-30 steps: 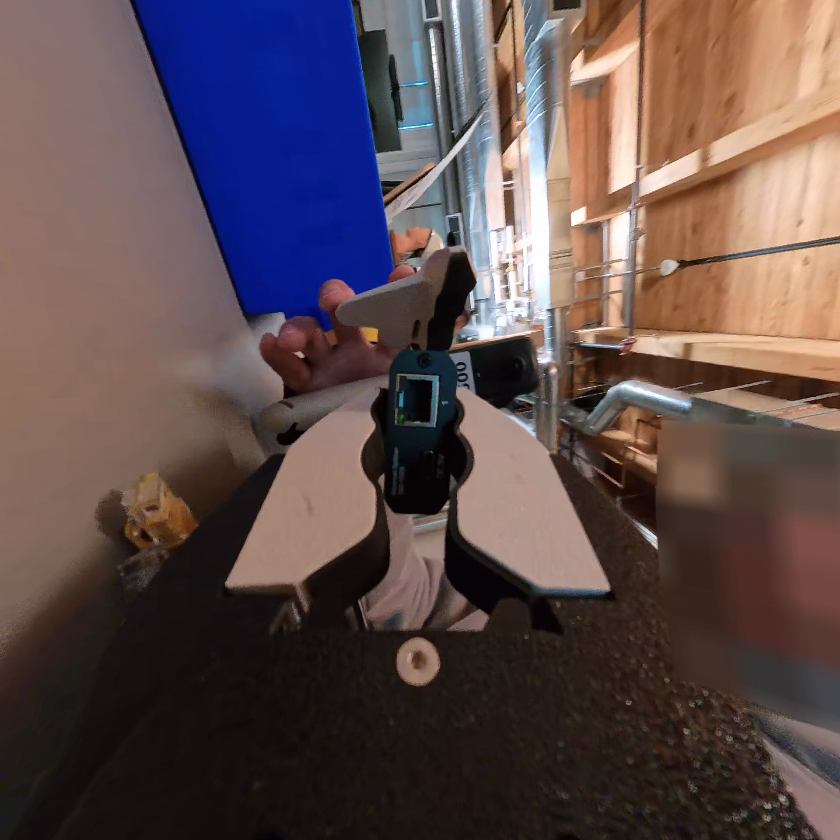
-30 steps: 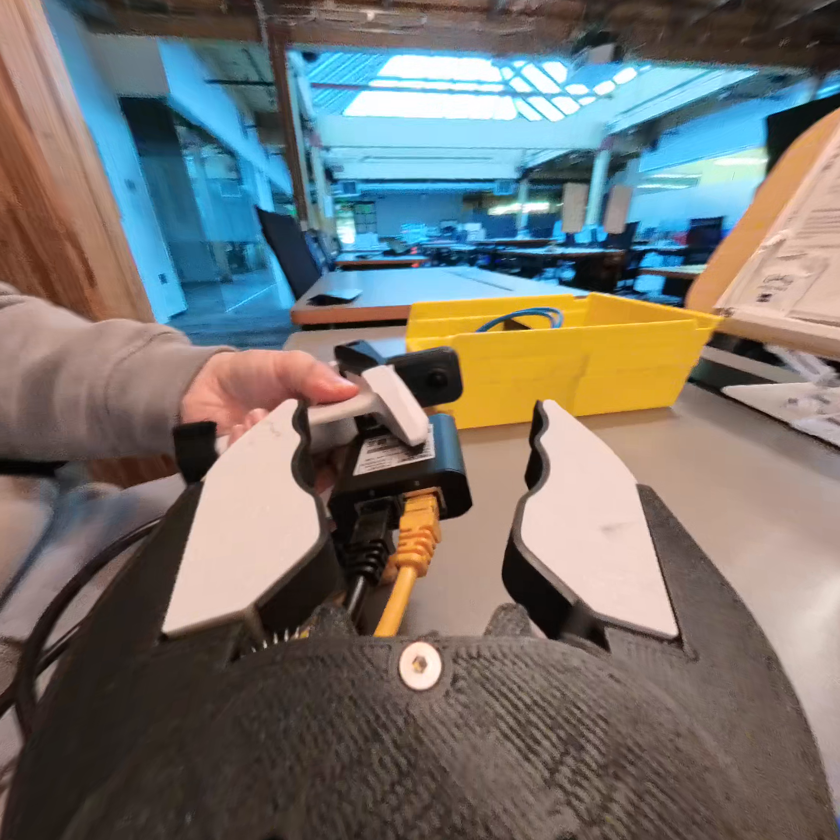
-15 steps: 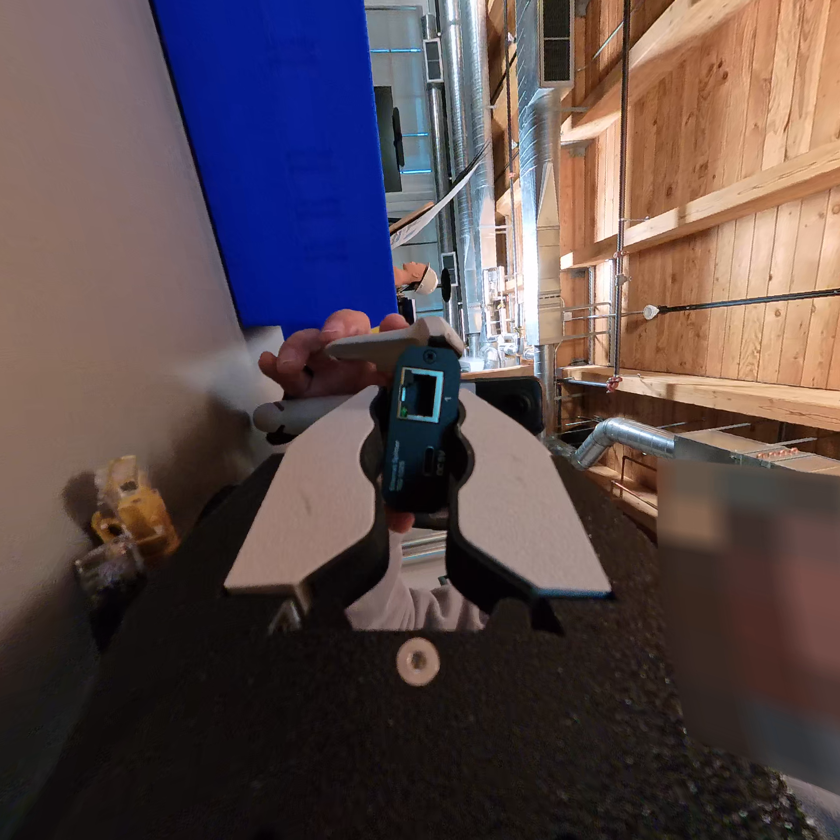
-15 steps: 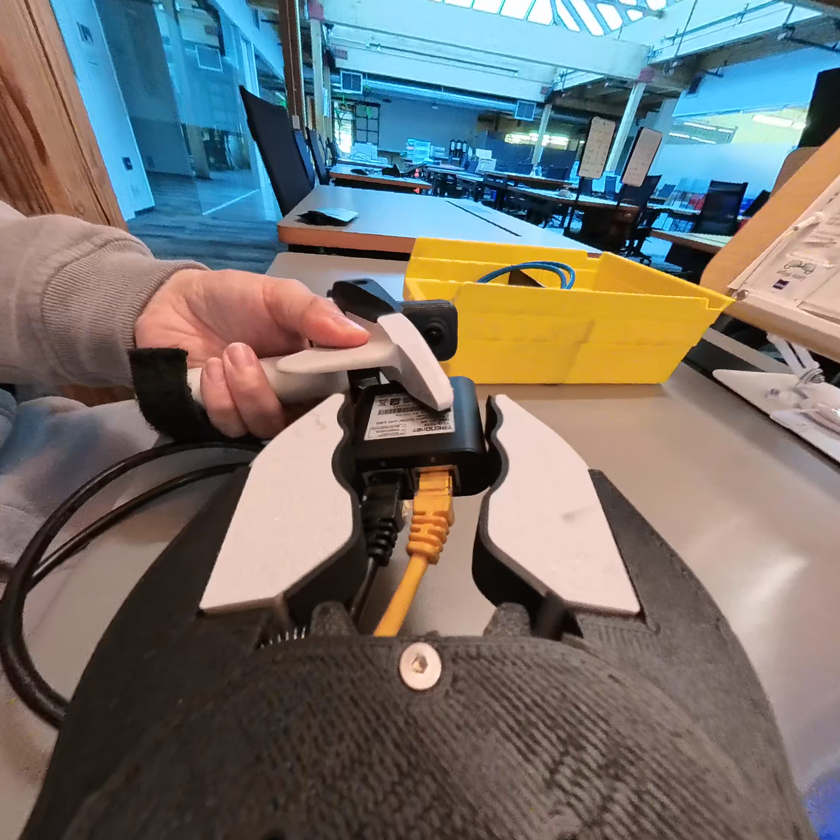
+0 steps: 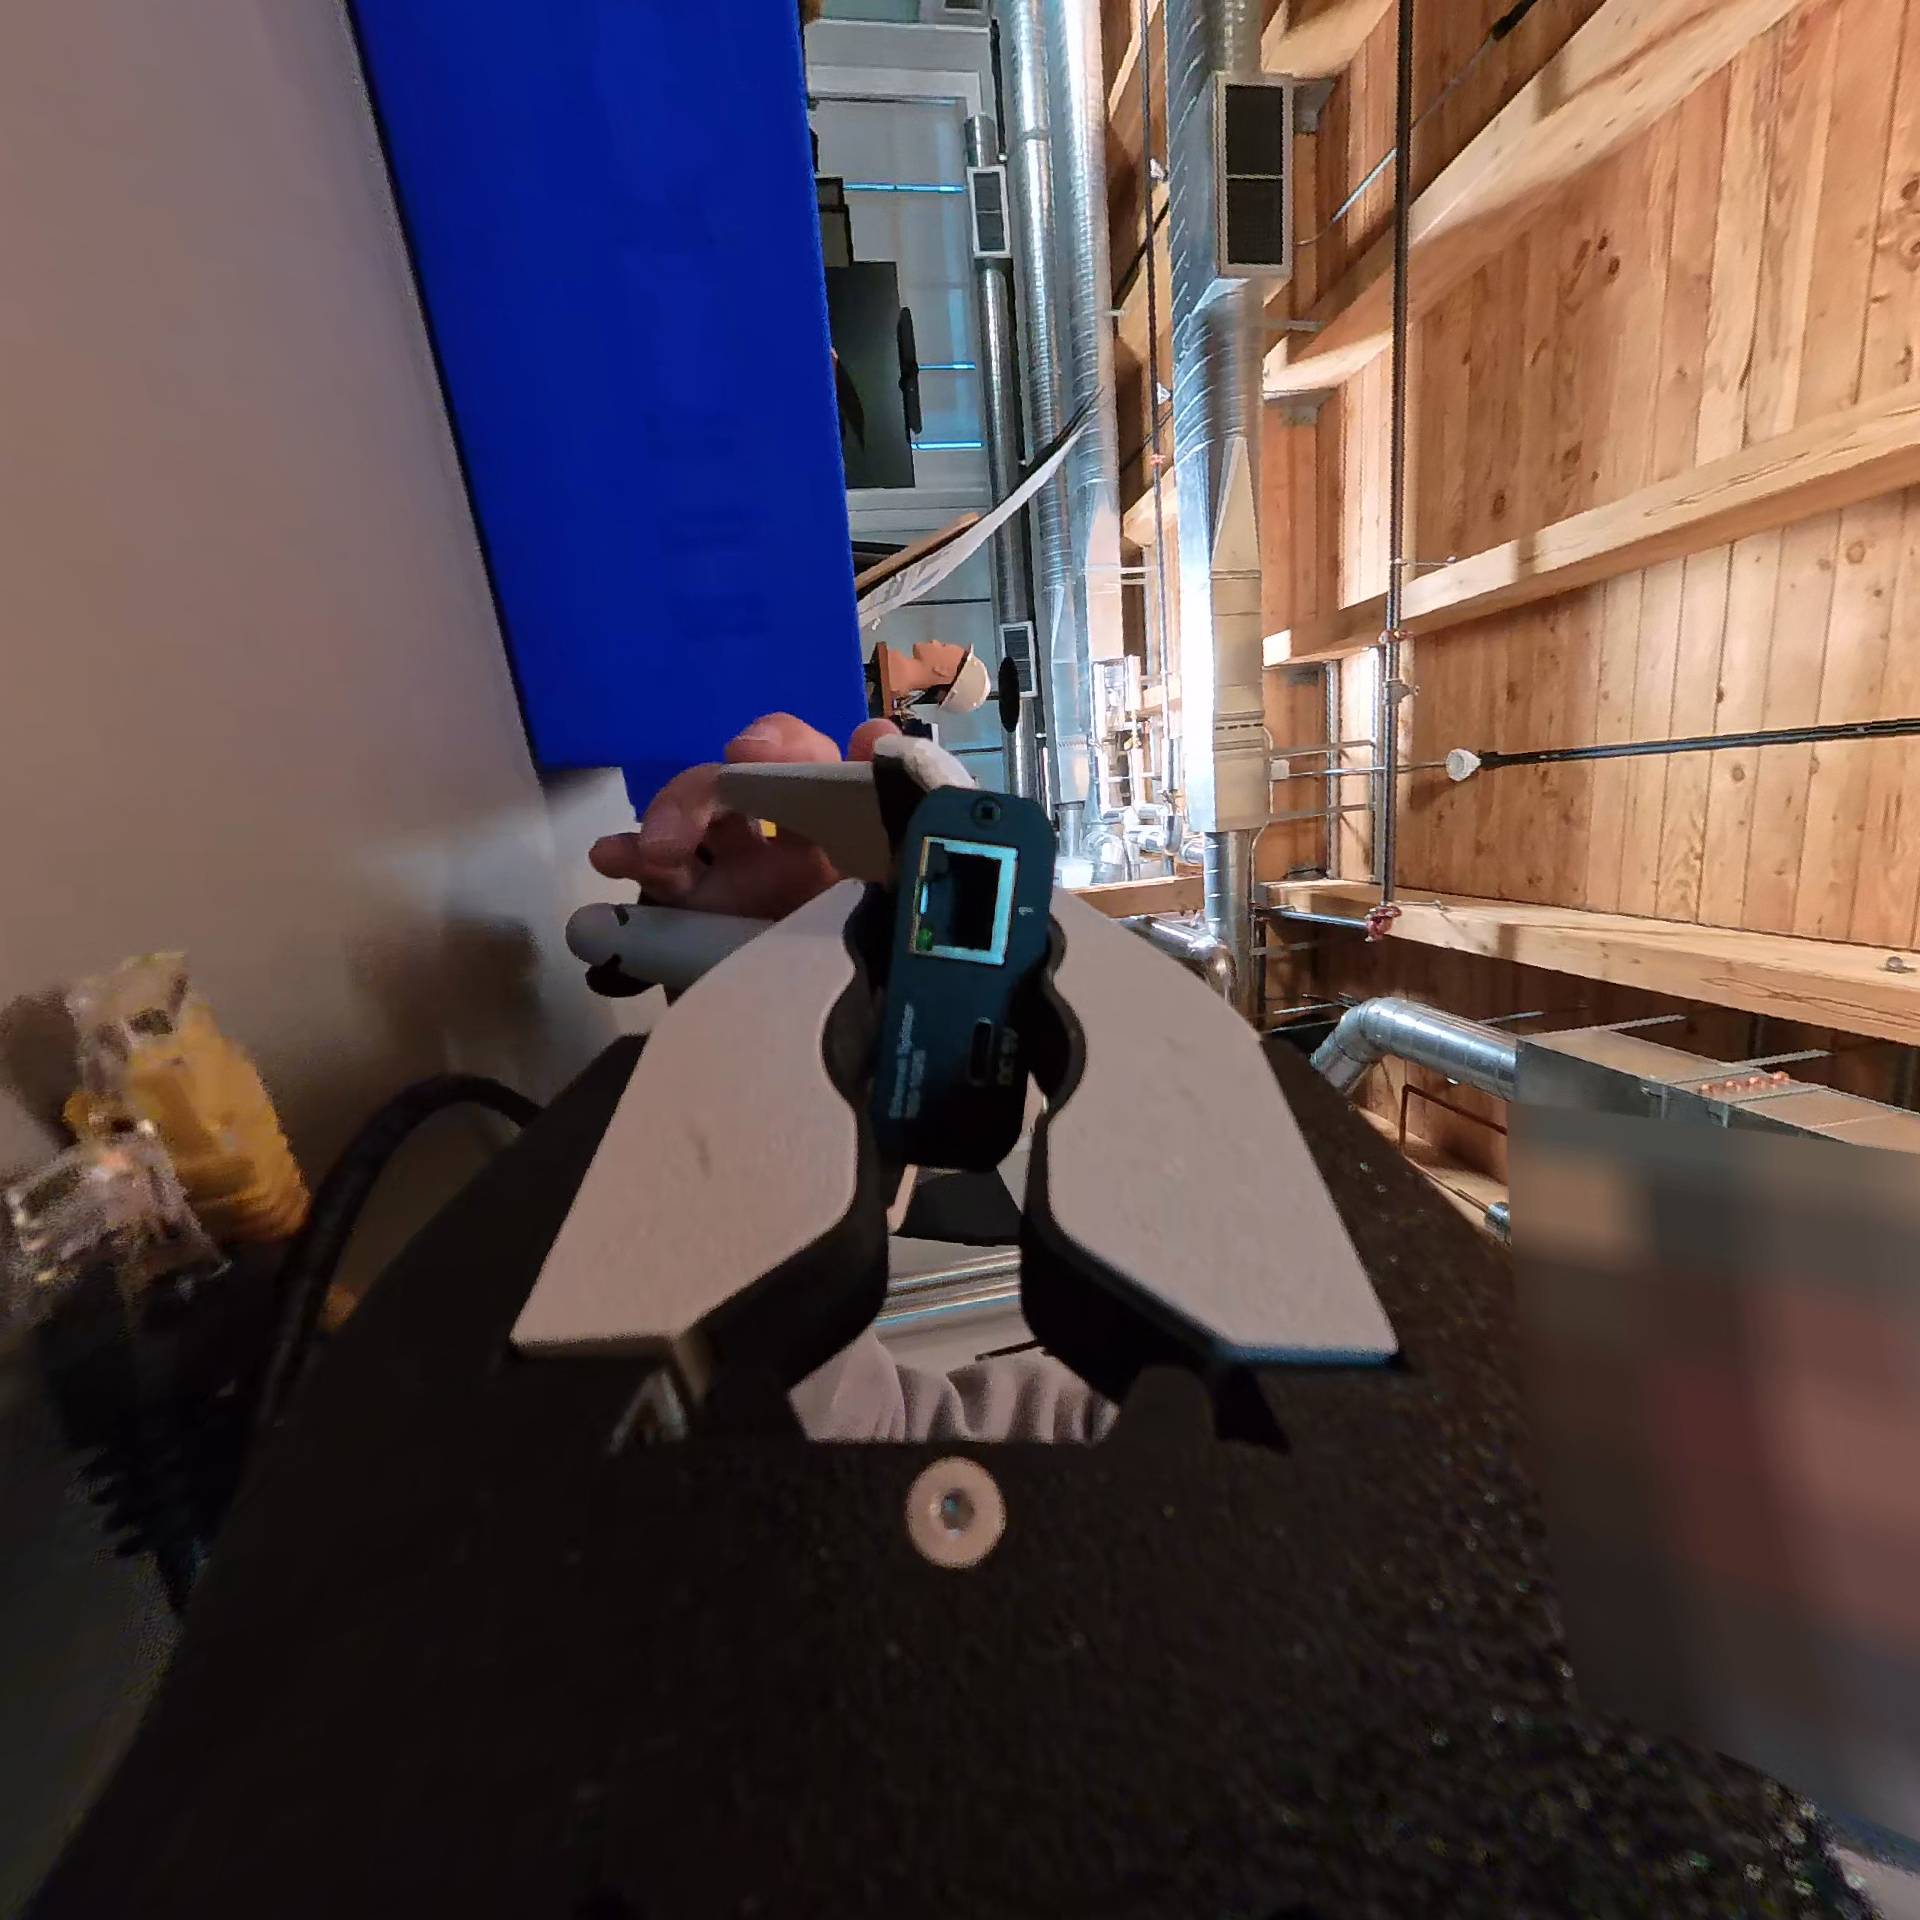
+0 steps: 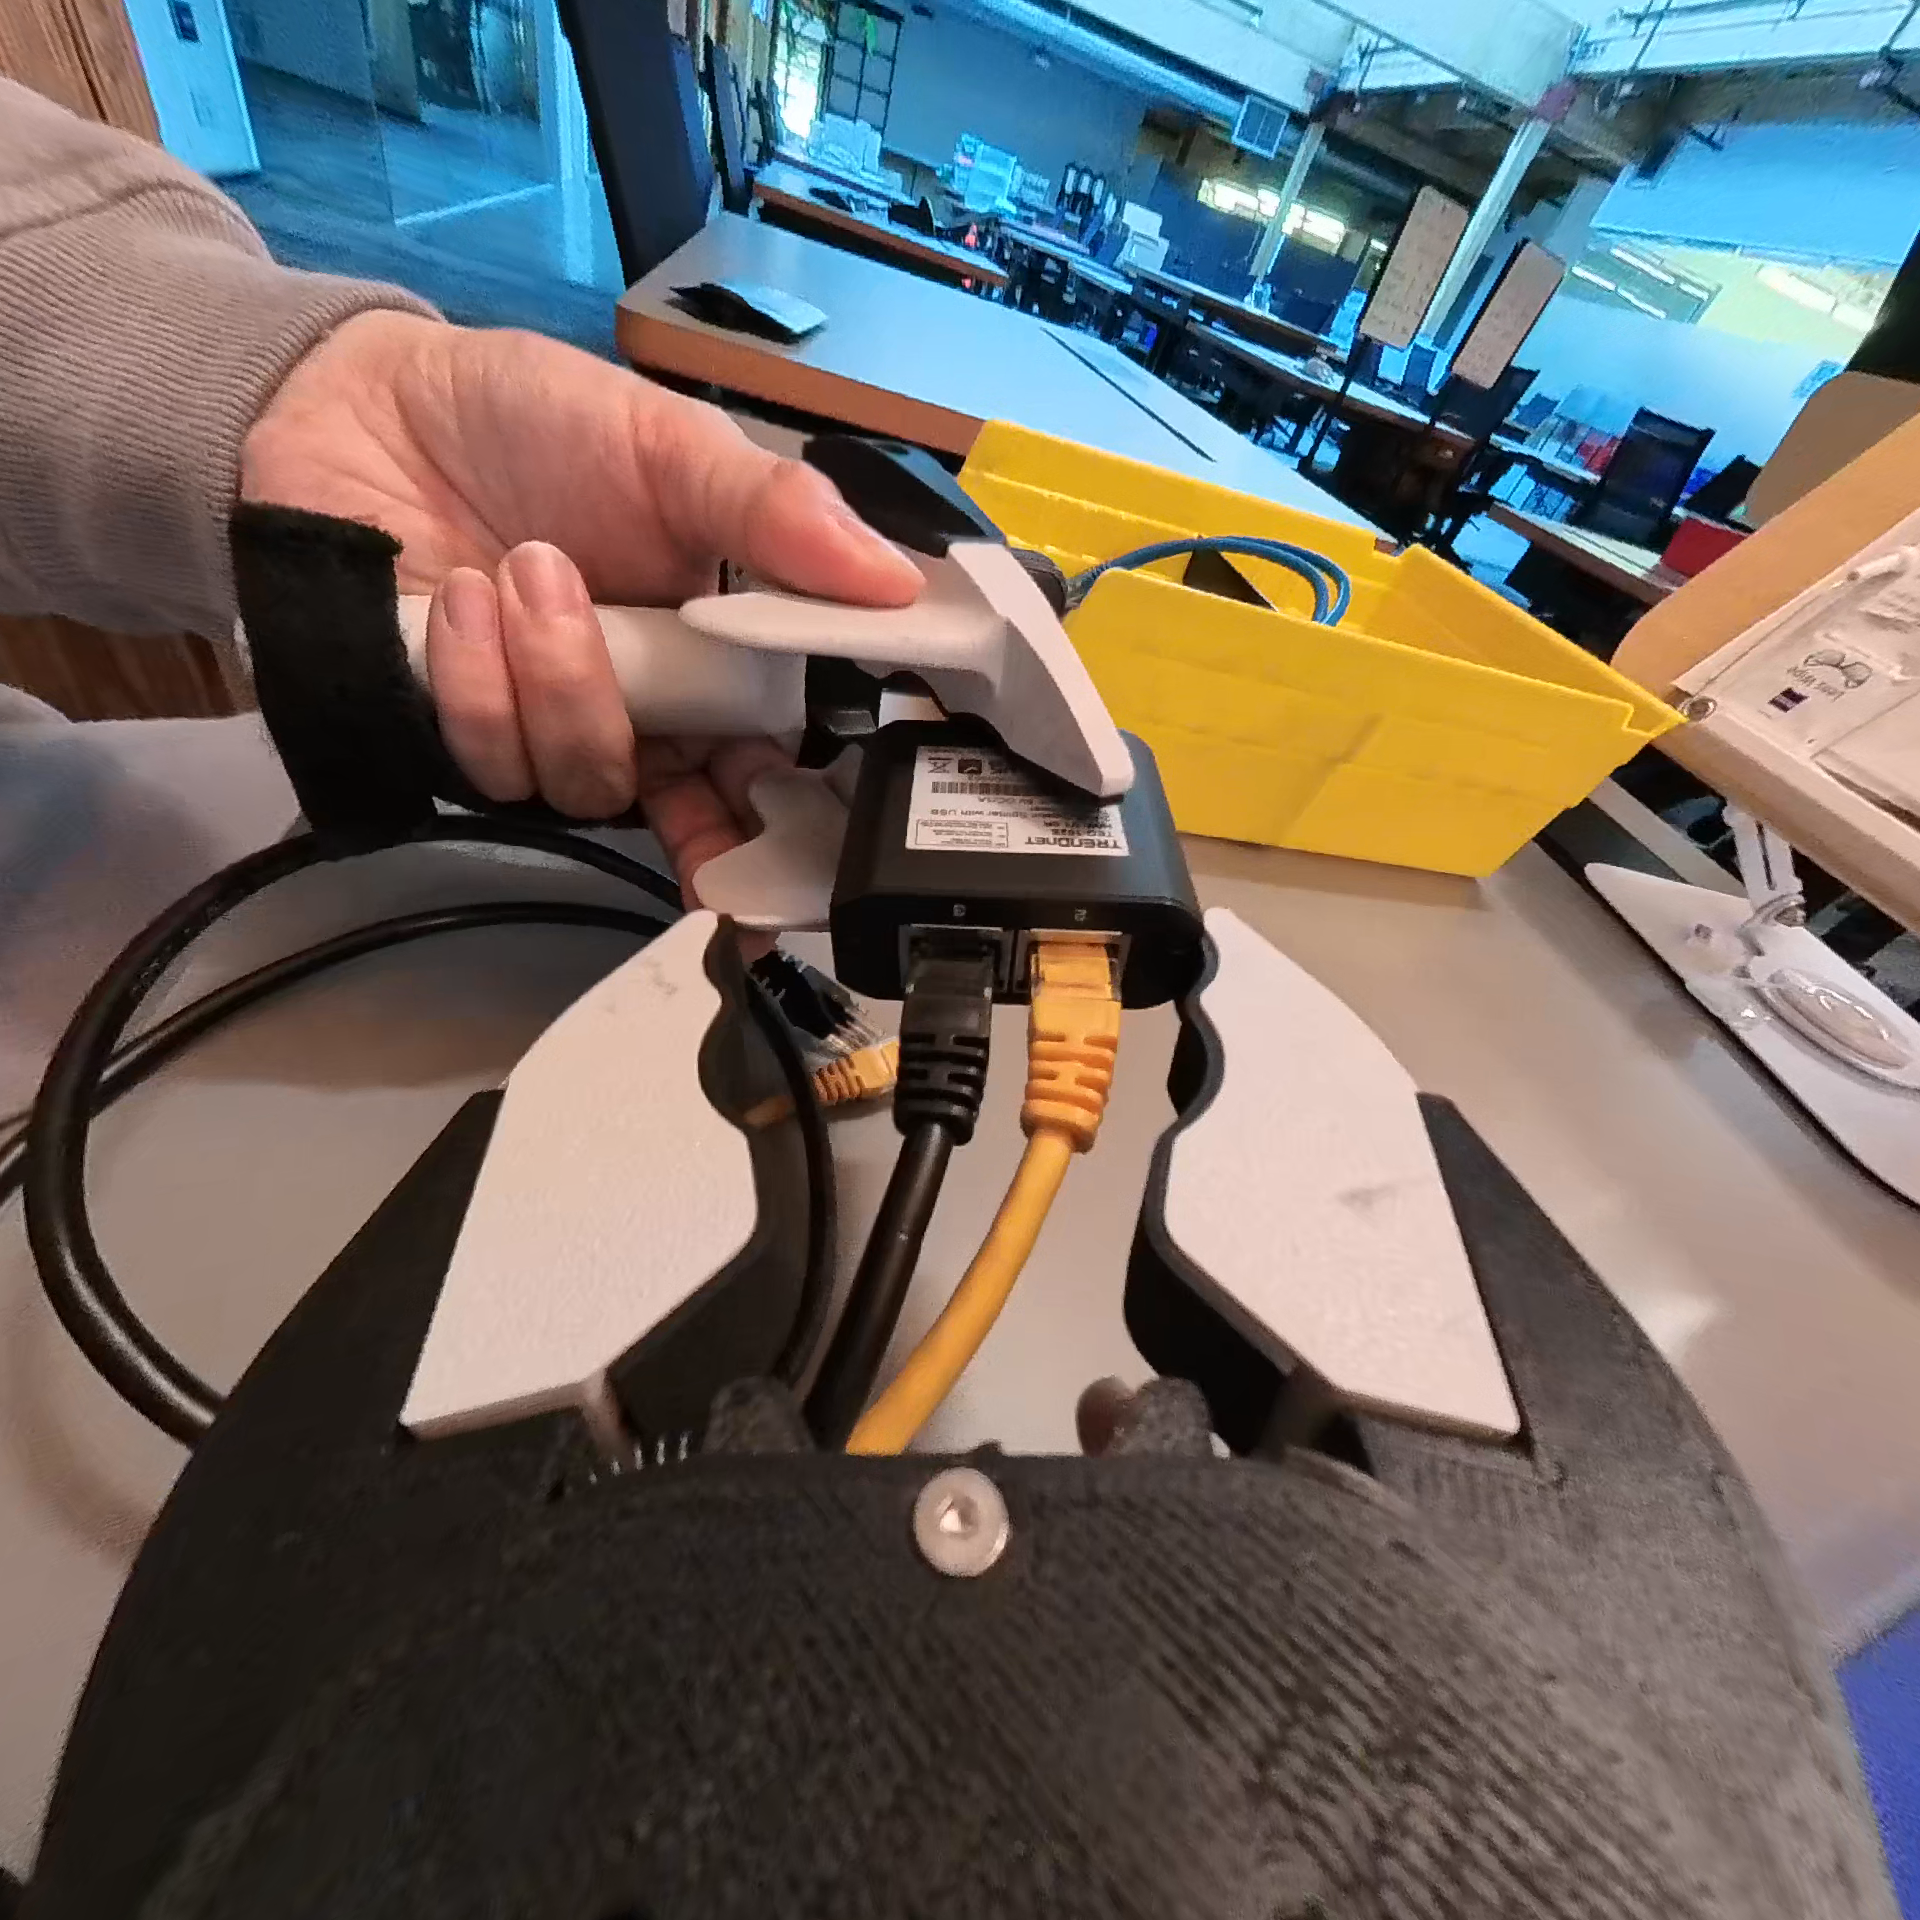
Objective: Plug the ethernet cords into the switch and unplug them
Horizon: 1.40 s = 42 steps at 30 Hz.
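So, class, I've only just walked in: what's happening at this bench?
A person is working a handheld two-finger gripper in each hand. The left gripper is clamped on a small black plastic ethernet switch, held above the grey table. A black cord and a yellow cord are plugged into its two side-by-side ports. The right gripper is open around those plugs, gripping neither.

Right wrist view. Right gripper [image 6: 961, 1039]: jaws apart, one finger on either side of the two plugged cords, tips level with the port face of the black switch [image 6: 1013, 873]. Whether the tips touch the switch cannot be told. Black cord [image 6: 940, 1049] in the port nearer the left finger, yellow cord [image 6: 1070, 1039] in the port nearer the right finger. Left gripper [image 6: 914, 790], held by a hand [image 6: 540, 561], clamps the switch from ahead-left. Yellow bin [image 6: 1299, 727] beyond, on the grey table [image 6: 1558, 1091].
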### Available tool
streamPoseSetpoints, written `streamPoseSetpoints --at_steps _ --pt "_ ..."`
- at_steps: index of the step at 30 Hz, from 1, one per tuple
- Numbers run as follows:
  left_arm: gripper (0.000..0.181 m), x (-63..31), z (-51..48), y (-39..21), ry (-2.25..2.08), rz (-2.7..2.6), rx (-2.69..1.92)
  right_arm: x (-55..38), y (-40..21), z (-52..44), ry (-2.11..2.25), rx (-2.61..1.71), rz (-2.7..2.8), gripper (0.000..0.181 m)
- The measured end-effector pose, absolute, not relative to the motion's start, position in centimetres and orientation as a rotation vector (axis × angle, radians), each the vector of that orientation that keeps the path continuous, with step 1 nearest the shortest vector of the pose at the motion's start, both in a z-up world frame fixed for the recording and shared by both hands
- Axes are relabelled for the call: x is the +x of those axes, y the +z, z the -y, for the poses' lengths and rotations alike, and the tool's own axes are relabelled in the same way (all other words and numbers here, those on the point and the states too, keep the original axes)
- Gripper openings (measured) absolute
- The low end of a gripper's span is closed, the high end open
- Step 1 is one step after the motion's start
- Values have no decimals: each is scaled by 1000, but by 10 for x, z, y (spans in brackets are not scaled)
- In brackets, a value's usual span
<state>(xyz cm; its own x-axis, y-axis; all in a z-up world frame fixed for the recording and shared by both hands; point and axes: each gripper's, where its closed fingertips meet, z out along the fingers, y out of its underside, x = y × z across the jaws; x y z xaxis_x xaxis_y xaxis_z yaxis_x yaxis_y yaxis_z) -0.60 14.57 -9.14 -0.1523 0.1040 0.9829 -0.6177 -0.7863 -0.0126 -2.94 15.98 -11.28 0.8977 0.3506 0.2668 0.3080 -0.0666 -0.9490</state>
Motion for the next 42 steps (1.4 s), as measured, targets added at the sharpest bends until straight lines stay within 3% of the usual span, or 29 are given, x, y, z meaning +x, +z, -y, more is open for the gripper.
streamPoseSetpoints --at_steps 4,8,11,20,32,39,42 --pt "25 -7 -144 -91 1982 603 1634 -30 -112 -159 76 -1640 492 80" --pt "25 -7 -148 -92 1990 576 1637 -26 -79 -153 157 -1430 370 60" --pt "25 -7 -143 -93 1983 607 1648 -22 -101 -159 39 -1579 428 68" --pt "25 -6 -149 -88 2027 569 1672 -25 -86 -160 30 -1455 397 64" --pt "25 -6 -154 -96 2039 603 1701 -25 -104 -169 58 -1613 368 62" --pt "28 -14 -165 -87 2129 932 1745 -21 -96 -161 158 -1563 316 62" --pt "37 -28 -187 -56 2242 1239 1751 -19 -91 -157 196 -1525 306 63"
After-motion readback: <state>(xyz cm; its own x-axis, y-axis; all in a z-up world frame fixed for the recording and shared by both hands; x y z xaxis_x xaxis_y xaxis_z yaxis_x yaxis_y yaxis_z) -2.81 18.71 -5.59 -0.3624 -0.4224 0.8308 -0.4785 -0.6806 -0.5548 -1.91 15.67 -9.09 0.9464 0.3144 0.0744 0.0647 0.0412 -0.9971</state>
